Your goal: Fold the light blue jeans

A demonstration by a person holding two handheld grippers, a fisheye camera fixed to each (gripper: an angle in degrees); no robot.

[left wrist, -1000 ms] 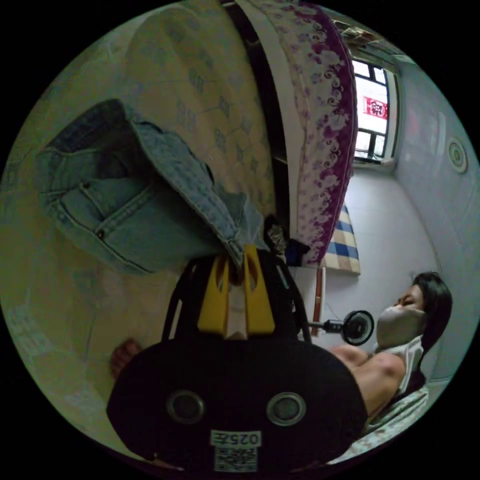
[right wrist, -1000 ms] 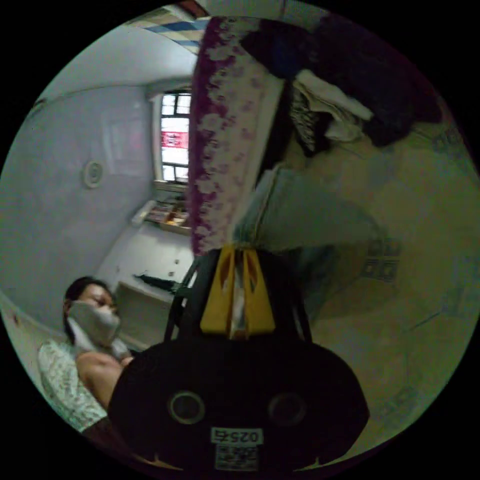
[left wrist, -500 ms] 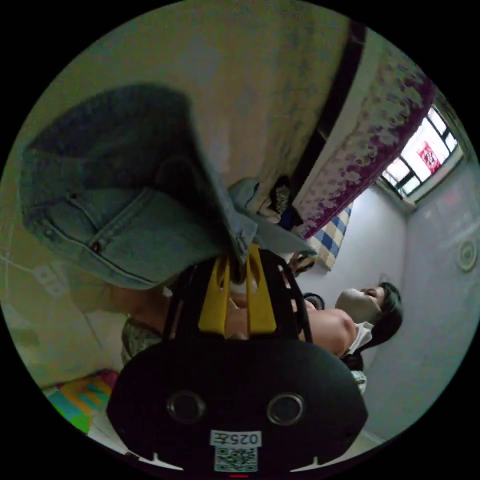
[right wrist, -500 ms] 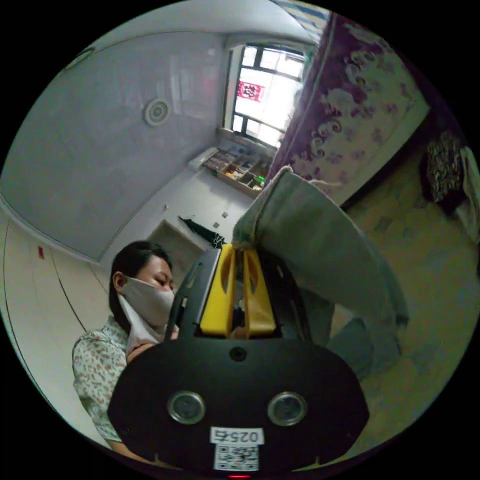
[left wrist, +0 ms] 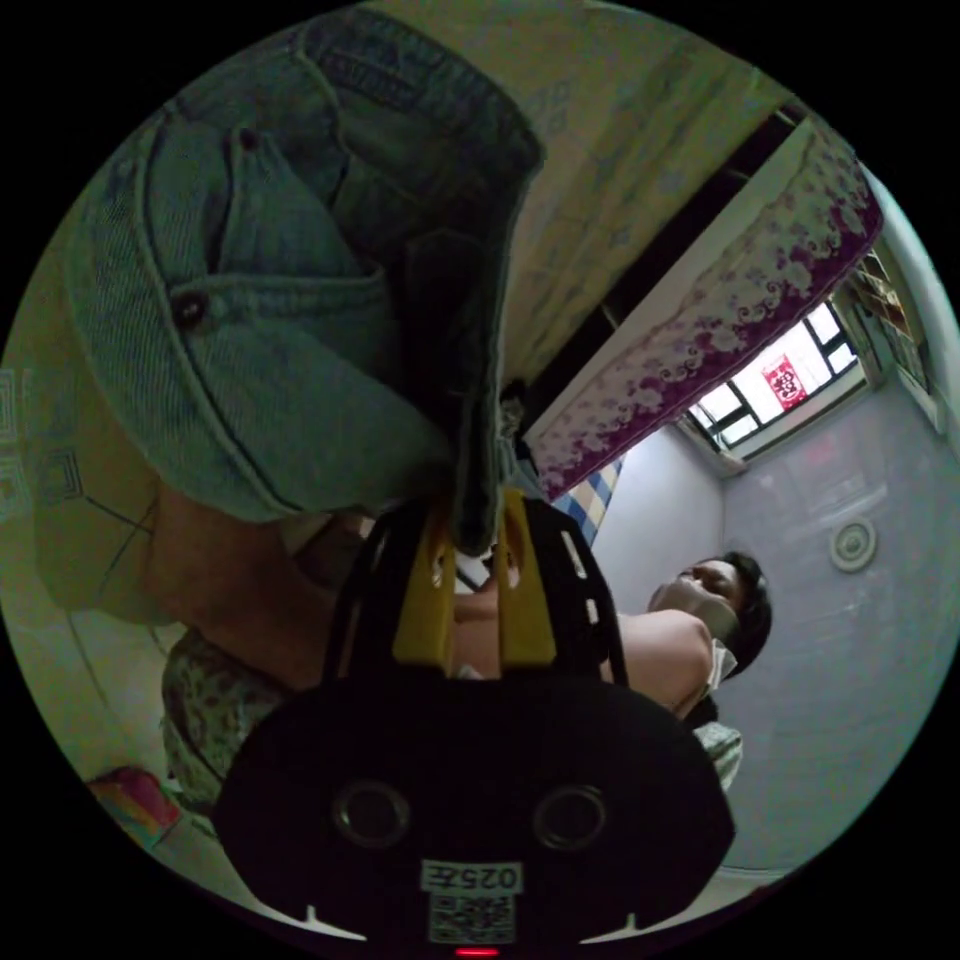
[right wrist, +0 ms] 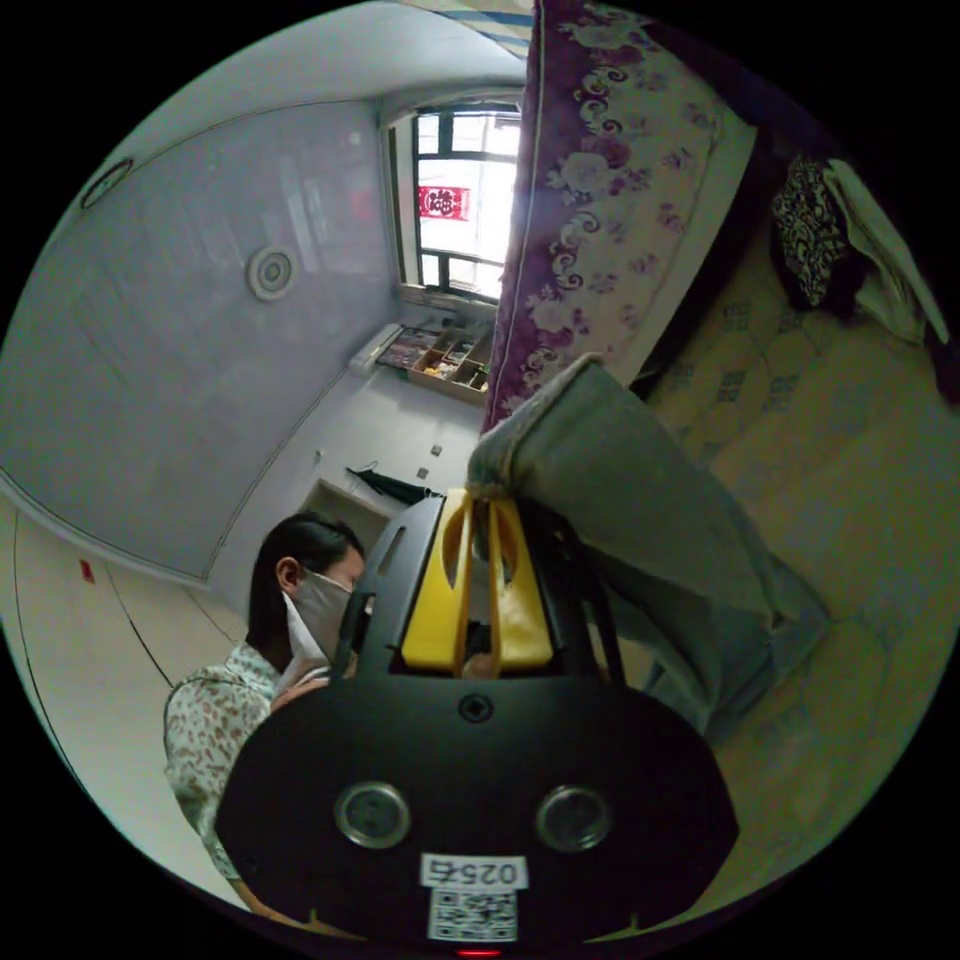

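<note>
The left gripper (left wrist: pixel 472 510) has its yellow jaws nearly together, pinching an edge of the light blue jeans (left wrist: pixel 300 280). In the left gripper view the waist part of the jeans, with a pocket and a metal button, bunches just above the jaws and hangs in front of the patterned floor (left wrist: pixel 620 130). The right gripper (right wrist: pixel 478 500) also has its jaws narrowed, clamped on a hem of the jeans (right wrist: pixel 640 500), whose leg drapes away from that gripper down toward the floor (right wrist: pixel 840 430). Beside the jeans stands a bed with a purple flowered cover (right wrist: pixel 600 220). A window (right wrist: pixel 455 200) beyond the bed carries a red paper sign; its writing is too small to make out. A person in a flowered top (right wrist: pixel 215 720) is close behind the right gripper, arm bent inward. A pile of clothes (right wrist: pixel 850 250) lies on the floor by the bed.
</note>
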